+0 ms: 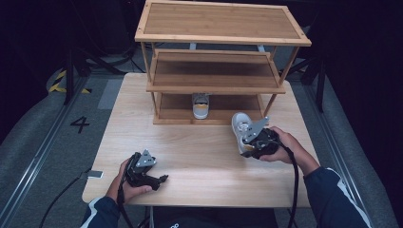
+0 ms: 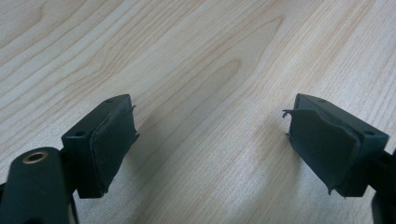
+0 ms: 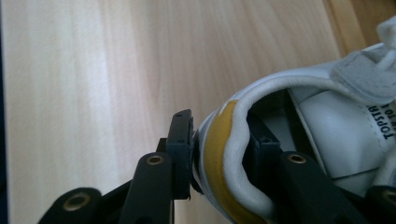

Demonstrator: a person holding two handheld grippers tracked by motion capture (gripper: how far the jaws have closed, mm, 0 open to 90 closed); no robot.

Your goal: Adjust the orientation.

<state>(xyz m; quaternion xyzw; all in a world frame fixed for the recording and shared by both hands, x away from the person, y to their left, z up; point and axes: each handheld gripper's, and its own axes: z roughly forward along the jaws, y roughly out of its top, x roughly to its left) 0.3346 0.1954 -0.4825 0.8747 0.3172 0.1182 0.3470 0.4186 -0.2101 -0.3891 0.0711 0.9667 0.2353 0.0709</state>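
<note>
A white sneaker with a yellow heel patch hangs from my right gripper, which is shut on its heel collar: one jaw outside the heel, one inside the shoe. From above, that shoe is held just above the table at the right, in front of the rack, with the right gripper behind it. A matching sneaker stands on the lowest shelf of the wooden rack. My left gripper rests near the table's front edge, open, with bare wood between its jaws.
The three-tier bamboo rack stands at the back of the light wooden table; its upper two shelves carry nothing. Cables trail from both grippers over the front edge. Grey floor with a painted "4" lies to the left.
</note>
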